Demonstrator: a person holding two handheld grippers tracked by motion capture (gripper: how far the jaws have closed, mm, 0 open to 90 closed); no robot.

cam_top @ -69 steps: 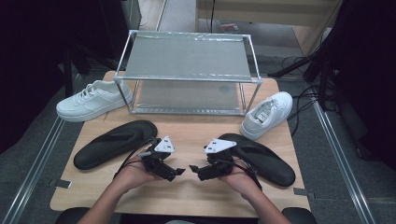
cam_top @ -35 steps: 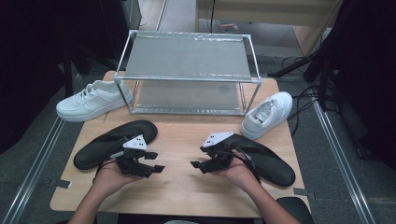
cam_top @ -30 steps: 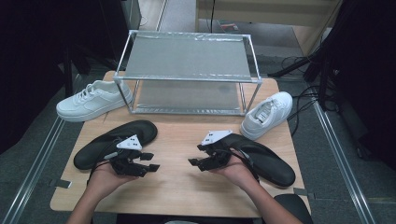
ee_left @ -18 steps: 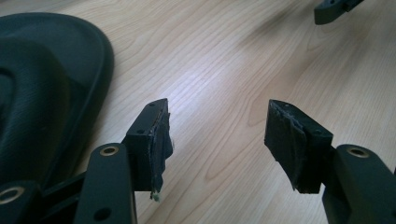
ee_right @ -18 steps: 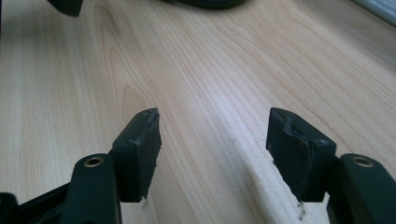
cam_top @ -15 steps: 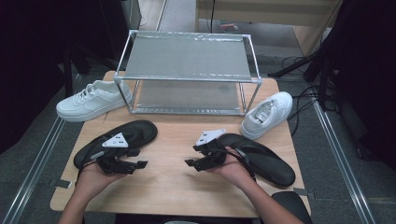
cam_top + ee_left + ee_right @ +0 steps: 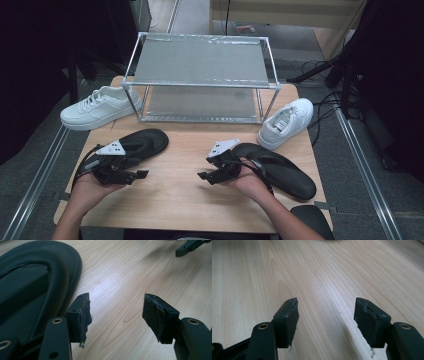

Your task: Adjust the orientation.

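Legible text, labels, brands, numbers, signs: none. The white sneakers (image 7: 100, 106) (image 7: 286, 123) either side of the metal rack (image 7: 200, 75) carry no readable mark, and the black sandals (image 7: 137, 144) (image 7: 280, 170) in front of the rack are plain.

From above we see an evenly lit table (image 7: 190, 165) ringed by near-black surroundings, the frame soft and slightly grainy. In the claw views we catch a pale sheen of overhead glare along the wood grain, soft shadows under the black jaws, and the far edge of the table falling out of focus.
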